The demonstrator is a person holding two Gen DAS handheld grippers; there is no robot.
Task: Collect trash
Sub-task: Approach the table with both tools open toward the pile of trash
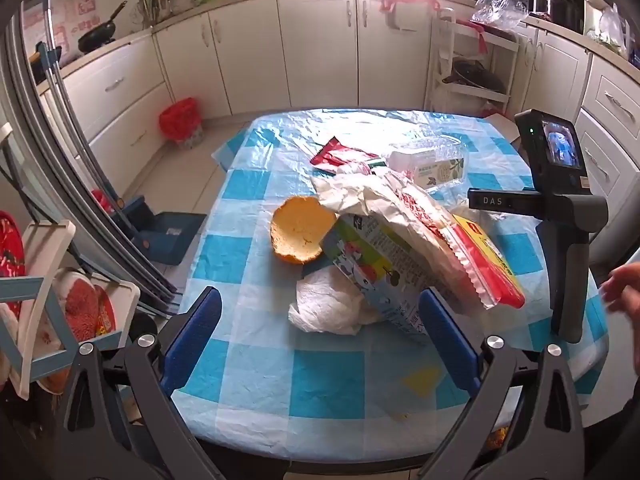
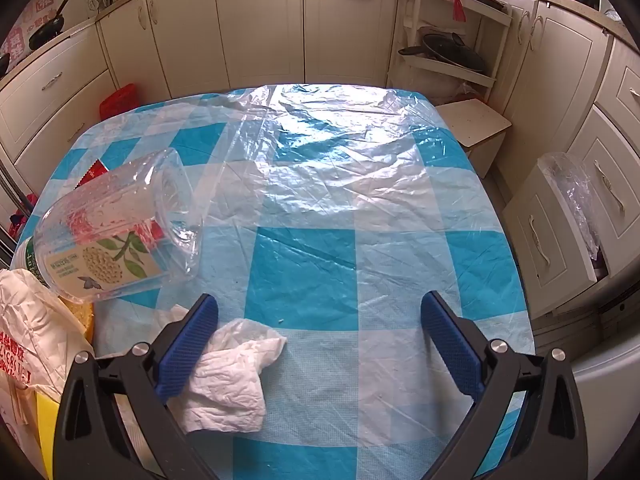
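Two hand-held grippers, both tilted steeply down over the checked tabletop (image 2: 360,280), jaws spread wide and grasping nothing. Your left hand-held gripper (image 1: 320,336) hangs before the trash heap: the crumpled tissue (image 1: 328,308) lies just ahead between its blue pads, the milk carton (image 1: 372,268) slants with its long axis running from ahead-left toward the right pad, and the orange peel (image 1: 298,234) sits cup-up ahead. Your right hand-held gripper (image 2: 320,340) has a white tissue (image 2: 228,380) touching its left pad; the clear plastic bottle (image 2: 116,228) lies on its side ahead-left, base pointing toward the tabletop's middle.
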